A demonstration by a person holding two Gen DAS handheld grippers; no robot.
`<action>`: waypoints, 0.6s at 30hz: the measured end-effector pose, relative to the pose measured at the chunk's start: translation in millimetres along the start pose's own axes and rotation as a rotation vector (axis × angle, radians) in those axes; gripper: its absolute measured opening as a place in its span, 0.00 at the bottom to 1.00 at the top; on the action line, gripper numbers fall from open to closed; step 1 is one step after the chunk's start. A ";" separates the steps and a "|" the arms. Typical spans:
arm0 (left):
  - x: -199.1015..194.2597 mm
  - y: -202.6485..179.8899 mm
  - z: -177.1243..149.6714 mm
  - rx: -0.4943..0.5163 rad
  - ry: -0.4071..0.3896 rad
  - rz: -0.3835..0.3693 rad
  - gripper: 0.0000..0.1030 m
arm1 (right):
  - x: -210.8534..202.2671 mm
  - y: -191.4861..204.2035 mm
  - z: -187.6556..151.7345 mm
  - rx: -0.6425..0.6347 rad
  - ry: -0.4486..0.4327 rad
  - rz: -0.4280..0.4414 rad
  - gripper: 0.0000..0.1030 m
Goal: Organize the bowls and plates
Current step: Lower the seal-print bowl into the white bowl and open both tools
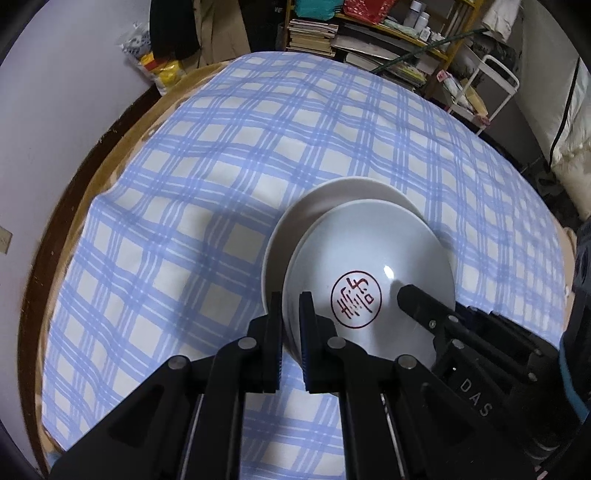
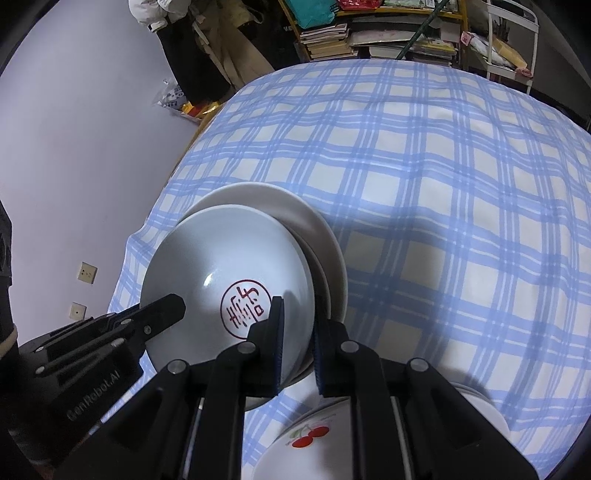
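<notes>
A blue-and-white plaid tablecloth (image 1: 229,192) is covering the round table (image 1: 55,236), whose dark wooden edge is showing along the left in the left wrist view. Behind the table a shelf crowded with stacked books (image 1: 312,35) is standing against the far side of the room.

On the cloth a white plate (image 1: 332,199) is lying flat, and above it a pale grey bowl (image 1: 369,258) is being held tilted, its inside facing up toward both cameras. A round red seal mark (image 1: 356,299) is showing at the bottom of the bowl. Whether the bowl's underside is touching the plate is not clear.

The left gripper (image 1: 290,332) is clenching the bowl's rim on its left side, one blue-padded finger inside and the other outside the wall. The right gripper (image 2: 297,343) is gripping the opposite rim in the same way, pinching the wall between its pads. Each gripper is appearing in the other's view as a black finger reaching over the rim.

In the right wrist view, a white bowl with a cherry design (image 2: 308,434) is sitting on the cloth just below the right gripper, partly hidden by its linkage.
</notes>
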State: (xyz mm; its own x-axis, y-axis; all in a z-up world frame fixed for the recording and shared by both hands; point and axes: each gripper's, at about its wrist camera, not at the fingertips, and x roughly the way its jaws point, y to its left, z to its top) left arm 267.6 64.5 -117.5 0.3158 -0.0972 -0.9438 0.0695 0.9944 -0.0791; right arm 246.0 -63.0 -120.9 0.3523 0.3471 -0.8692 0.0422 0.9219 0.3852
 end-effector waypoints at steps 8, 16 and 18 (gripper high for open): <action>-11.5 12.5 1.9 -0.040 -0.027 -0.059 0.09 | 1.1 -7.4 7.7 0.021 0.030 0.026 0.16; -21.2 13.4 2.4 -0.044 -0.035 -0.049 0.11 | -1.5 -1.2 4.1 0.006 0.041 0.009 0.16; -25.1 16.4 2.2 -0.067 -0.042 -0.067 0.12 | -2.6 0.0 4.2 -0.006 0.046 0.000 0.16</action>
State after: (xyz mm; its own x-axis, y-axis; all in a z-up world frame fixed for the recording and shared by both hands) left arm 262.8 83.1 -94.4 0.3523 -0.1637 -0.9214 0.0289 0.9860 -0.1641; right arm 249.0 -64.6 -117.3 0.3086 0.3545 -0.8827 0.0365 0.9229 0.3834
